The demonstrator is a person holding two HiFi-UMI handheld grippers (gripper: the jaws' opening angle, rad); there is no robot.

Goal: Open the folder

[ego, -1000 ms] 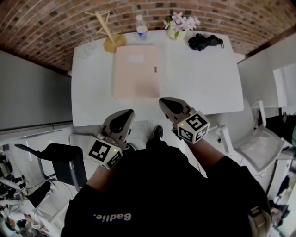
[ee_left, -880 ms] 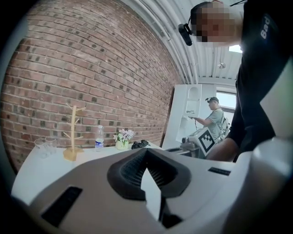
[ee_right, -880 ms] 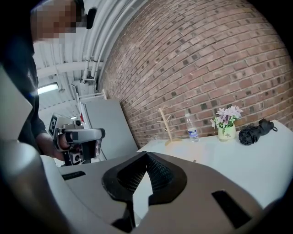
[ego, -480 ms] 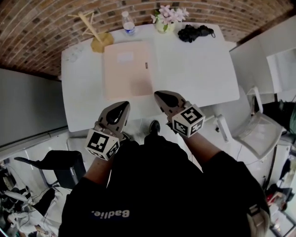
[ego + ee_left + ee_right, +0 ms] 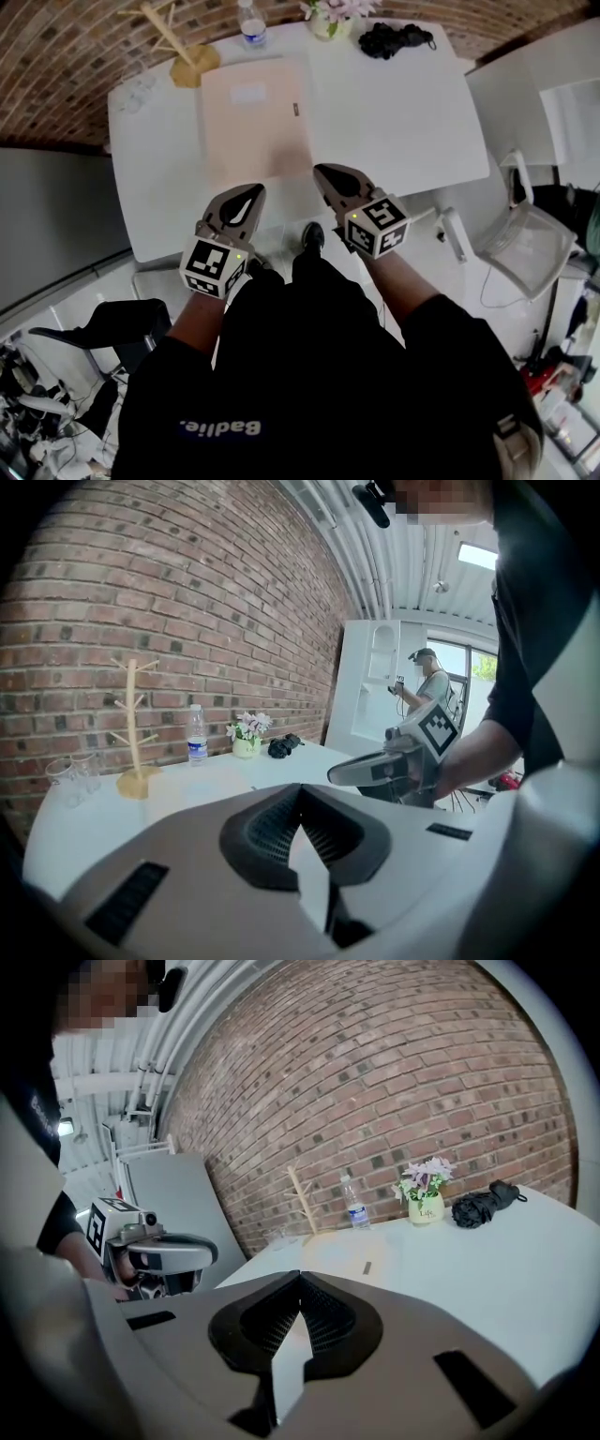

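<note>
your left gripper (image 5: 247, 198) and right gripper (image 5: 329, 175) hover side by side at the near edge of the white table (image 5: 412, 122). each has its jaws closed tip to tip with nothing between them. the pale folder (image 5: 253, 117) lies flat and closed on the left half of the table, just beyond the gripper tips and apart from both. along the far edge, against the brick wall (image 5: 66, 56), stand a wooden branch stand (image 5: 180, 54), a water bottle (image 5: 250, 25), a pot of flowers (image 5: 330, 13) and a folded black umbrella (image 5: 394, 38). clear glasses (image 5: 137, 90) sit near the far left corner. a white chair (image 5: 523, 246) stands right of the table, a dark chair (image 5: 105, 324) near left, beside a grey partition (image 5: 47, 211).
</note>
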